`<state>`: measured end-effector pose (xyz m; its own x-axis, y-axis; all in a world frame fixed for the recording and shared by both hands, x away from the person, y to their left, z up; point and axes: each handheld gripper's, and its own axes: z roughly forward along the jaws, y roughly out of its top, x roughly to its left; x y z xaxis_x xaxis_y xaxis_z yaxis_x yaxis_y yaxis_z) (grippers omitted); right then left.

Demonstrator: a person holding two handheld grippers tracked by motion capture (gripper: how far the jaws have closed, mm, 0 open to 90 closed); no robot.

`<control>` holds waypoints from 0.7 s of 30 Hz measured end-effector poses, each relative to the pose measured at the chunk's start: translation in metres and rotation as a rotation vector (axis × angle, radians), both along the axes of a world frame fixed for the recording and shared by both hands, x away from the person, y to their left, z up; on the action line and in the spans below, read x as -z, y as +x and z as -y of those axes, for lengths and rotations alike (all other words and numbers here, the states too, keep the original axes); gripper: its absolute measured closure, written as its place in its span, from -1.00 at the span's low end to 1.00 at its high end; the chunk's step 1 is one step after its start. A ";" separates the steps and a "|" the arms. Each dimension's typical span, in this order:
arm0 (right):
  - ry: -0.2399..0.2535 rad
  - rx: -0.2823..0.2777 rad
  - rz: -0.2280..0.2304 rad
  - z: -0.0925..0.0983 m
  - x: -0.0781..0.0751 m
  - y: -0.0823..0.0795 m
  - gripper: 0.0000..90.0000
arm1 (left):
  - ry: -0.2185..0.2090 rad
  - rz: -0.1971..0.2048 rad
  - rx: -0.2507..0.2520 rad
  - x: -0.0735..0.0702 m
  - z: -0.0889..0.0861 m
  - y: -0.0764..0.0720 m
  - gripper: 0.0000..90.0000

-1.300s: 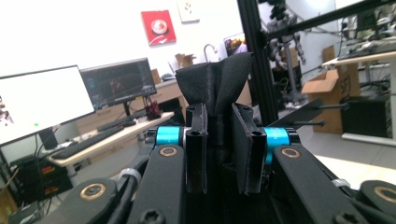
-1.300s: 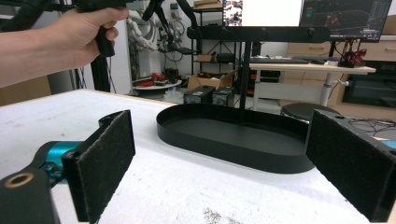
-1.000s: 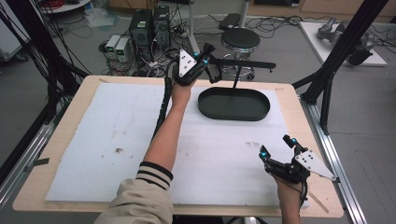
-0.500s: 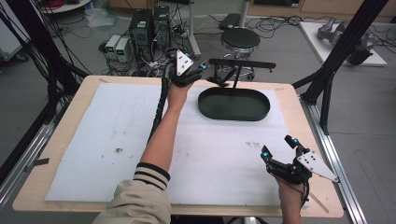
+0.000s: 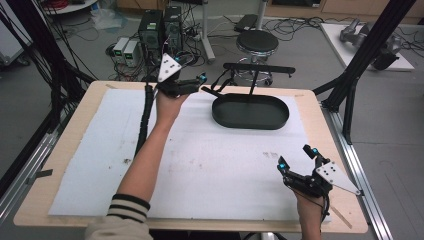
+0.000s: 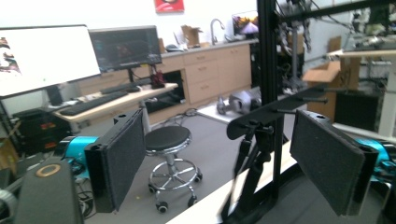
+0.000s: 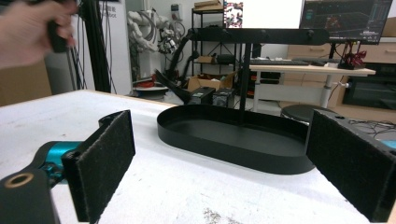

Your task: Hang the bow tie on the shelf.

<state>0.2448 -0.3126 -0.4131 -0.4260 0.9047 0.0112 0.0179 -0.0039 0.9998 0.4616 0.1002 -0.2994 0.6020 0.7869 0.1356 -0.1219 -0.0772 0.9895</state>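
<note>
A black oval tray point(image 5: 250, 120) sits on the white sheet at the far middle of the table. A thin post rises from it to a black crossbar point(image 5: 259, 68). A slanted black piece point(image 5: 212, 91) sticks out at the tray's left end. My left gripper point(image 5: 201, 83) hovers at the table's far edge, just left of the tray, and is open with nothing between the jaws; in the left gripper view the crossbar point(image 6: 275, 112) lies between its pads. My right gripper point(image 5: 296, 158) is low near the front right corner, open and empty, and faces the tray point(image 7: 224, 144).
A white sheet point(image 5: 200, 170) covers most of the wooden table. Black frame legs point(image 5: 350, 90) stand at the table's right side and cables hang at the left. A stool point(image 5: 256, 42) and computer towers point(image 5: 159, 30) are on the floor beyond the far edge.
My left gripper has pulled back from the crossbar's left end, moving left and lower toward the table's far edge. The right gripper has stayed in place.
</note>
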 end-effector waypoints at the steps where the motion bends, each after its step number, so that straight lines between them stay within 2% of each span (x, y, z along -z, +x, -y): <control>1: -0.002 -0.002 -0.002 -0.001 0.000 0.000 -0.83 | 0.003 -0.002 -0.010 -0.003 -0.007 -0.007 -0.62; 4: -0.017 -0.007 -0.001 -0.004 -0.001 0.000 -0.83 | 0.001 0.008 -0.058 -0.011 -0.032 -0.031 -0.64; 7: -0.027 -0.013 0.000 -0.006 -0.001 0.000 -0.83 | -0.021 0.033 -0.094 -0.016 -0.060 -0.057 -0.67; 12: -0.029 -0.008 0.005 -0.007 -0.002 -0.002 -0.83 | -0.004 0.067 -0.155 -0.014 -0.102 -0.102 -0.71; 14: -0.034 -0.006 0.003 -0.008 -0.003 -0.002 -0.83 | 0.002 0.057 -0.183 -0.010 -0.120 -0.118 -0.71; 18: -0.046 -0.008 -0.002 -0.011 -0.003 -0.003 -0.83 | -0.035 0.019 -0.261 0.008 -0.156 -0.147 -0.71; 20: -0.047 -0.009 0.000 -0.012 -0.002 -0.003 -0.83 | -0.023 0.007 -0.307 0.020 -0.173 -0.161 -0.71; 21: -0.042 -0.008 -0.002 -0.012 -0.002 -0.003 -0.83 | -0.009 -0.008 -0.343 0.030 -0.186 -0.173 -0.71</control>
<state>0.2416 -0.3006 -0.4110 -0.4330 0.9010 -0.0262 0.0199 0.0387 0.9991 0.2889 0.2864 -0.3298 0.3034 0.9448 0.1240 -0.0827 -0.1035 0.9912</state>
